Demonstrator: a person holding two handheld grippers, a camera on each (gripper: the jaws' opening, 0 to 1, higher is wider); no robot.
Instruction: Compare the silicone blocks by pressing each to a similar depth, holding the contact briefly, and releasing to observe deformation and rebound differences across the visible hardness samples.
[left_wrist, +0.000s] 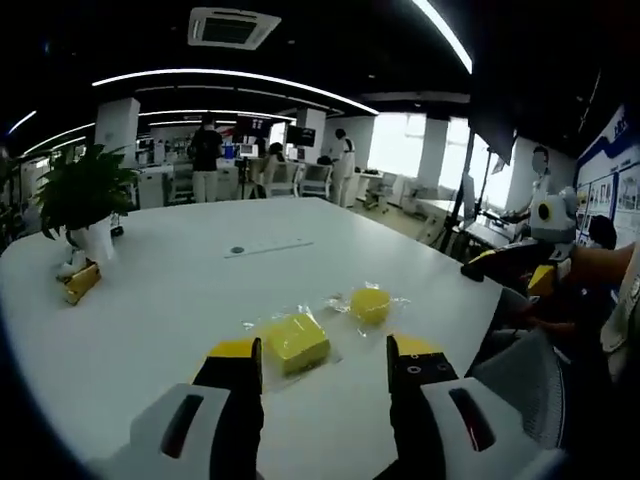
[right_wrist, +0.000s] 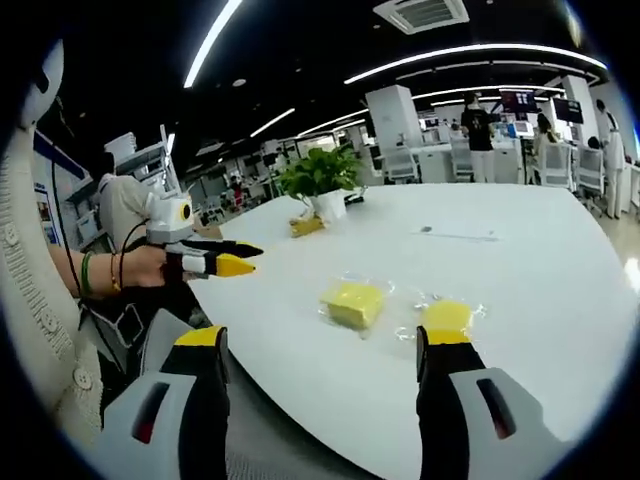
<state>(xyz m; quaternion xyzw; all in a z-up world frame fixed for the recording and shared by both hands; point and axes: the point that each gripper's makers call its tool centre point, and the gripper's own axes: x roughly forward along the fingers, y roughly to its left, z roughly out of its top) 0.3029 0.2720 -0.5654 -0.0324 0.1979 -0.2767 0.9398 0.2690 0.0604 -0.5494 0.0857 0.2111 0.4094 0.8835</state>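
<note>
On the table (left_wrist: 180, 300), two bagged silicone blocks lie near the close edge, side by side but apart: the square block (left_wrist: 294, 340) to the left and the round block (left_wrist: 371, 303) to the right and slightly farther back in the left gripper view. A potted plant (left_wrist: 82, 195) stands at the far left of the table, with a small packet (left_wrist: 80, 281) just in front of it. A thin strip (left_wrist: 268, 248) lies mid-table beyond the blocks.

In the right gripper view, the square block (right_wrist: 353, 303) sits left of the round block (right_wrist: 447, 320), the plant (right_wrist: 322, 180) behind them.
</note>
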